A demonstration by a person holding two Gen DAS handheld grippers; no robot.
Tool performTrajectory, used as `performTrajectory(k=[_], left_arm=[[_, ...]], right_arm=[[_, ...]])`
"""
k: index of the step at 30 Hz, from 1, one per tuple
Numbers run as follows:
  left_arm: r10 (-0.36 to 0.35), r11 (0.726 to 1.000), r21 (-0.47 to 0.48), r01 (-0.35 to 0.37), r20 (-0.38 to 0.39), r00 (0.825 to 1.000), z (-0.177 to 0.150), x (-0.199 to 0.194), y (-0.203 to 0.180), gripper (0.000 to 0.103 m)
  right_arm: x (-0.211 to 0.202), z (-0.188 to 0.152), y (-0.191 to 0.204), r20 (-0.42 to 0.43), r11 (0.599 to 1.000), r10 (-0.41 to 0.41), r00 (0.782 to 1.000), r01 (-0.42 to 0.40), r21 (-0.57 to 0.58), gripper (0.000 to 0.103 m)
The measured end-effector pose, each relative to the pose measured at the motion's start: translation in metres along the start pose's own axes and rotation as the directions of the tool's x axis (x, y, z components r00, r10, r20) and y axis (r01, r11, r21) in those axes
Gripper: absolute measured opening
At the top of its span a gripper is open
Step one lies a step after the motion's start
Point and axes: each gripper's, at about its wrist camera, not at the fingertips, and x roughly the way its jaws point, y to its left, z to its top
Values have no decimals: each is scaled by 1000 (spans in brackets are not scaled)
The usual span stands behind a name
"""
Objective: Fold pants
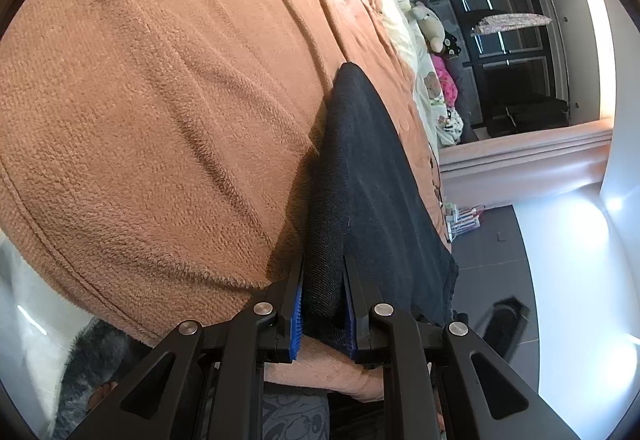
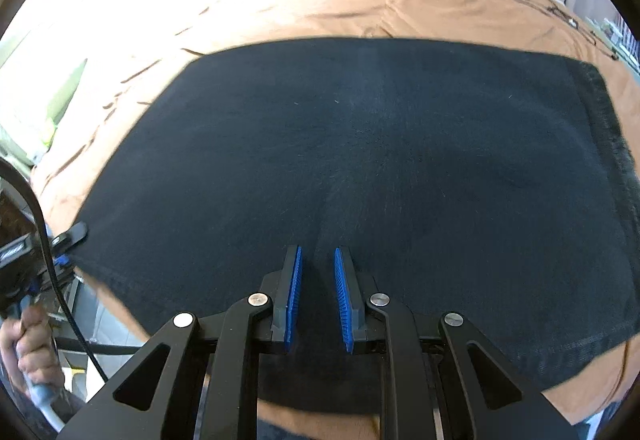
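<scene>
My left gripper (image 1: 323, 272) is clamped on a thick edge of the dark pants (image 2: 360, 180), which lie folded flat on the brown fleece blanket (image 1: 152, 112) (the bed's cover). My right gripper (image 2: 318, 260) hovers over the near edge, pads slightly apart with nothing between them.

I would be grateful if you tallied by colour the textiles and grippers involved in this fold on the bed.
Dark navy: 1, the pants
Orange-brown: 1, the blanket beneath them
Black with blue pads: 2, the left gripper clamped on a pants edge, and the right gripper over the cloth
Total: 4
</scene>
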Motion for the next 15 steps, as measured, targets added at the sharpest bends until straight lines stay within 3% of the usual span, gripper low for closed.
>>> performTrajectory(k=[9,15], left_arm=[[3,999,-49,-1,56,998,-7,-4,3,17],[-1,997,-82,5,49,999,-8,-2,9,17]], right_arm=[[27,37,-10,-15,999,6,1000,-6,34,14],[42,62,-19,-26,999,11,1000,-10,45,13]])
